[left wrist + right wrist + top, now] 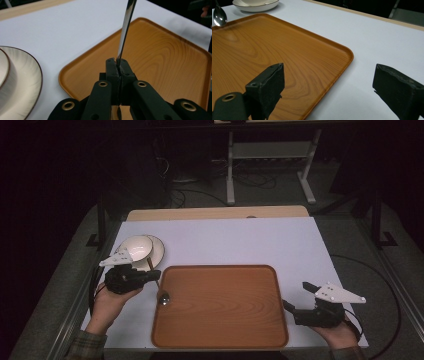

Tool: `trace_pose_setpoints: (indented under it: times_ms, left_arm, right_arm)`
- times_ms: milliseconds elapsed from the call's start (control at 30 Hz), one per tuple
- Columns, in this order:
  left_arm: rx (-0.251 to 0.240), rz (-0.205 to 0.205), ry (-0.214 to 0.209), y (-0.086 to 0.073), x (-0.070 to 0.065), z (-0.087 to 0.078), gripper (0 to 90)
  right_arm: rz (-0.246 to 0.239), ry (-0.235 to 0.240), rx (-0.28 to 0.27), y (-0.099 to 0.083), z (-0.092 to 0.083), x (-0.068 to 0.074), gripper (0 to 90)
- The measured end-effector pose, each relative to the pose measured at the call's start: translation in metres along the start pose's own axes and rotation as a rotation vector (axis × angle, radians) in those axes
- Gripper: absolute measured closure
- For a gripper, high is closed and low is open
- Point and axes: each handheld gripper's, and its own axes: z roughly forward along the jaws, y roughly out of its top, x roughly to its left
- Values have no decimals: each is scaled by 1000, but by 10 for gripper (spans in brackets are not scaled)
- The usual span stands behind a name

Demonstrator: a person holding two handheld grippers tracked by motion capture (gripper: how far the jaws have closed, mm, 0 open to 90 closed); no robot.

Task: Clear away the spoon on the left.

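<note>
- The spoon [161, 292] is the thing in hand: a slim metal one, its polished bowl hanging just over the near-left rim of the wooden tray [220, 340], its handle running up and back into the left gripper [156, 276].
- In the left gripper view the handle [125, 32] stands as a narrow, shiny strip rising from between the two black jaws, which are pressed together on it with no gap to either side.
- By its look it is light and stiff; it should not bend or break, but bare polished metal against flat pads is slippery, and a thin handle can swivel in the pinch so that the bowl swings.
- The grip sits well along the handle, away from the bowl, which leaves the heavier end free; a hold nearer the middle would probably steady it more.
- In the right gripper view the bowl [219, 16] shows as a bright oval above the tray's far corner, apart from the wood.
- Just beyond the left gripper stands a cream bowl [136, 247] on a plate [157, 252], near the tray's corner; both look breakable, so a swinging spoon ought to keep off them.
- The right gripper [296, 297] rests beside the tray's right edge with its jaws wide apart and nothing between them.
- All this lies on the white table [225, 240].
</note>
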Motion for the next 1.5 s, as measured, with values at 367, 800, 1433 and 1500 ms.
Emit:
trace_pose_setpoints:
  times_ms: [367,800,1433,1500]
  left_arm:
    - [57,25,2,-5,-7,8,883]
    - [73,47,-28,-3,-16,21,881]
    - [112,40,-100,-12,-21,48,878]
    - [120,41,-106,-13,-21,51,878]
  right_arm:
    - [-1,0,-1,0,0,0,97]
    - [-2,0,0,1,0,1,98]
    - [-5,2,3,1,1,2,98]
    - [-5,2,4,1,1,2,98]
